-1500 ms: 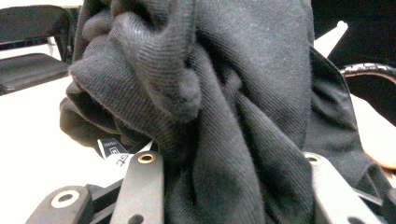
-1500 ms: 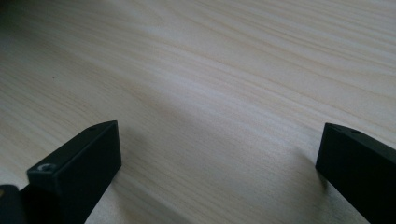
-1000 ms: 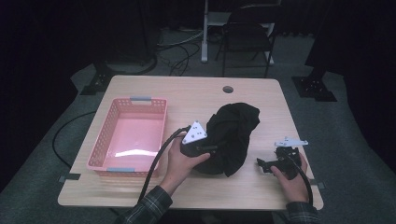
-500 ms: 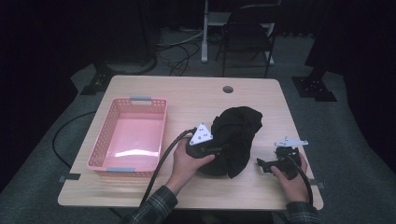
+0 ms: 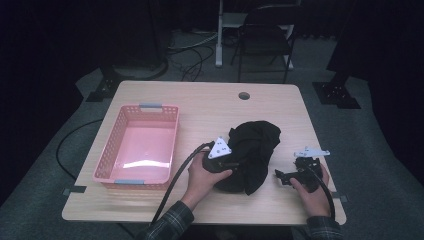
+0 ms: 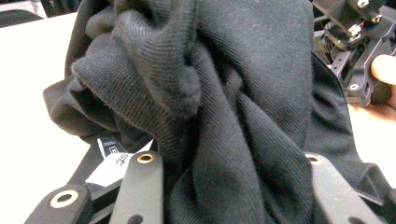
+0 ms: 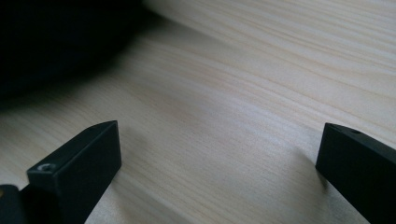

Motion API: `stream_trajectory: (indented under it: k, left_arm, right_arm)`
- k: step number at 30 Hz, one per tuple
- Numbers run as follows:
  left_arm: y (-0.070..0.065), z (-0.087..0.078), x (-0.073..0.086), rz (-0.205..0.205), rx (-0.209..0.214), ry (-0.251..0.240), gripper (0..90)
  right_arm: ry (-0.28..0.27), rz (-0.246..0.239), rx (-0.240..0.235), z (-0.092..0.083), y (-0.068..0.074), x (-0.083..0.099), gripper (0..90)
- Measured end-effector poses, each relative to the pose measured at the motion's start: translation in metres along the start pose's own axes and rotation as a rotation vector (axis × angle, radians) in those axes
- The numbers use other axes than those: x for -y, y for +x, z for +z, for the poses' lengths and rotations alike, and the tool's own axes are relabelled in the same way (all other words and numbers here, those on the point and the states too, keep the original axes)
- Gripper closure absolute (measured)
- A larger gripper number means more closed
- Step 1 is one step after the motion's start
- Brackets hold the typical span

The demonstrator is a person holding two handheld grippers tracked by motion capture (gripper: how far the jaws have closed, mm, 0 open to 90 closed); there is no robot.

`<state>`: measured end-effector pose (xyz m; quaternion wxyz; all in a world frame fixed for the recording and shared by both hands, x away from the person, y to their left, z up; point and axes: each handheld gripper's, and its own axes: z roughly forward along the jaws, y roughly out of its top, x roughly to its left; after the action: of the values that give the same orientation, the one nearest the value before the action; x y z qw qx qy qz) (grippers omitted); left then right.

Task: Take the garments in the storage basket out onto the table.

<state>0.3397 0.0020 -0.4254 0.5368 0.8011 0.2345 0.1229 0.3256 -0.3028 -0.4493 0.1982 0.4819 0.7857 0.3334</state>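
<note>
Wooden table, left tongs clamping black garment, white tag unreadable, right tongs wide.

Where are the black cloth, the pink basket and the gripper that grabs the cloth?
black cloth [image 5: 255,145]: high view, top of the crumpled heap.
pink basket [image 5: 172,142]: high view, its right wall.
left gripper [image 6: 229,186]: left gripper view, fabric between its jaws.
</note>
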Motion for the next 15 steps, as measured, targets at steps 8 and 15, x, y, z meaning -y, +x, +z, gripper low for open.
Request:
stream_trajectory:
  k: [8,15]
  left_arm:
    - [-0.0005,0.0056,0.0064,-0.013,0.002,0.013,60.7]
    - [-0.001,0.0089,0.0092,-0.012,-0.001,0.026,60.7]
  right_arm:
    - [0.0,-0.001,0.0,0.0,0.0,0.0,0.0]
    - [0.0,0.0,0.0,0.0,0.0,0.0,0.0]
